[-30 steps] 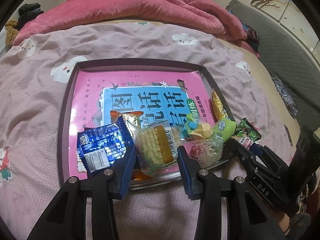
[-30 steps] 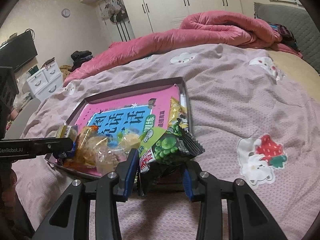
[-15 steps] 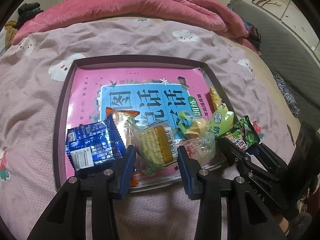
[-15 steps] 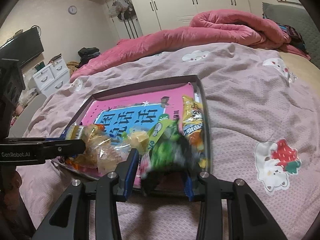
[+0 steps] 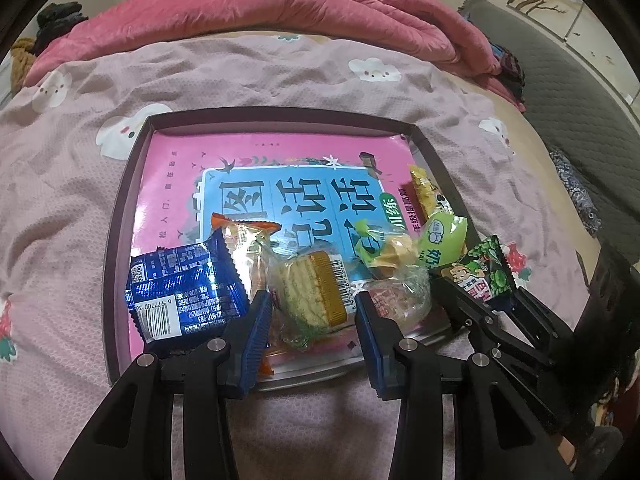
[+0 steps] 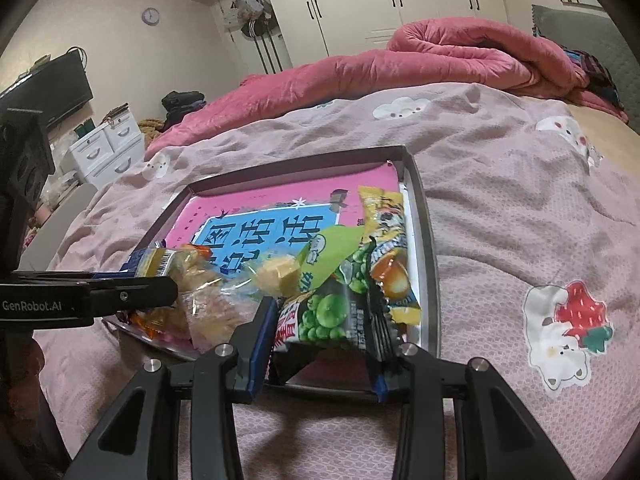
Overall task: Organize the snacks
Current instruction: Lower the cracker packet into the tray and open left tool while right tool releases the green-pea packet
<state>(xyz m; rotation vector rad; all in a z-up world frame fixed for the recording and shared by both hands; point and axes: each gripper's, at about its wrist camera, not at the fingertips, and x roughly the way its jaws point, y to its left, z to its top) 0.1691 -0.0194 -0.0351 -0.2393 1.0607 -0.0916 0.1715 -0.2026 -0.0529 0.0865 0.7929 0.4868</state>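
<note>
In the left wrist view, a dark-rimmed tray (image 5: 120, 216) lies on the pink bedspread (image 5: 60, 184), lined with a pink and blue book (image 5: 256, 184). The snacks crowd the tray's near edge. At about 8 o'clock from the tray's centre sits a blue foil packet (image 5: 182, 292), its long axis running across the view. Next comes an orange-topped clear packet (image 5: 248, 252), then a clear-wrapped layered cake (image 5: 310, 292) at 6 o'clock.

The left gripper (image 5: 312, 316) straddles that cake with its jaws partly apart. The wrapper sits between the blue pads, but I cannot tell whether they press on it. The blue packet lies just outside the left finger, at 9 o'clock from the claw.

Further right lie a crinkled clear sweet bag (image 5: 404, 292), a lime-green pouch (image 5: 444, 240) and, along the right rim, a yellow snack bag (image 5: 426, 192).

At 4 o'clock the right gripper (image 6: 320, 332) is closed on a green pea packet (image 6: 332, 316). The packet stands upright between the pads, over the tray's near right corner, its long axis running away from the claw. The right hand is plainly the nearer one to that corner and the yellow bag, so setting the pea packet down beside them looks like its job.
</note>
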